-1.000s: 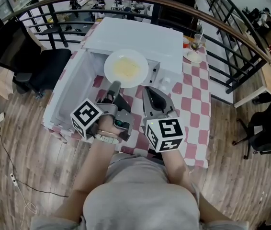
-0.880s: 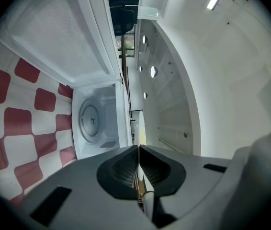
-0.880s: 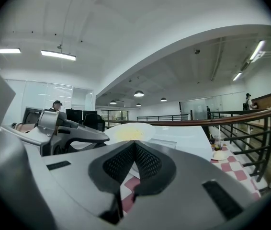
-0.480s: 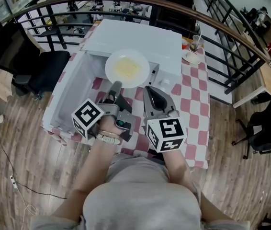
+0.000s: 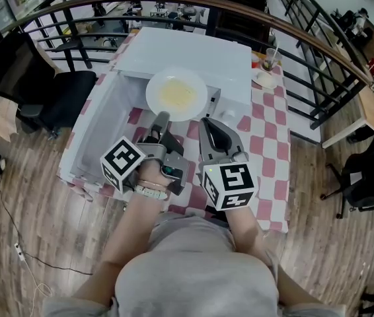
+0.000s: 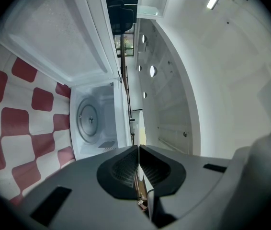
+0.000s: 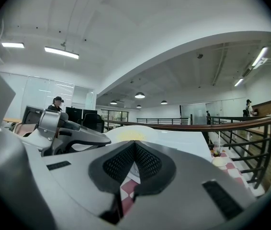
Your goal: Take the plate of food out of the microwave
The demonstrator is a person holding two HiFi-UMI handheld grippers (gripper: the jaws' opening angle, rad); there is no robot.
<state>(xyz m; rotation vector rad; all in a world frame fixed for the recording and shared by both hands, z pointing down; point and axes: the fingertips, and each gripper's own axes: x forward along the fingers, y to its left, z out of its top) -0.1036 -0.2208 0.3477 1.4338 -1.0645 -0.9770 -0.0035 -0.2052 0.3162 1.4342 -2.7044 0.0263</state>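
The white round plate of pale yellow food [image 5: 176, 95] is out of the white boxy microwave [image 5: 193, 51], held about level in front of its open cavity, above the red-and-white checked worktop [image 5: 266, 137]. The round glass turntable [image 6: 88, 119] inside lies bare. The left gripper [image 5: 160, 117] is clamped on the plate's near rim, its jaws almost together on the thin edge. The right gripper [image 5: 205, 121] is closed on nothing, its tips just beside the rim. The plate looks rigid, smooth and breakable. A one-sided pinch would probably let it tip or slip, so a second hold further round the rim, clear of the food, seems wise.
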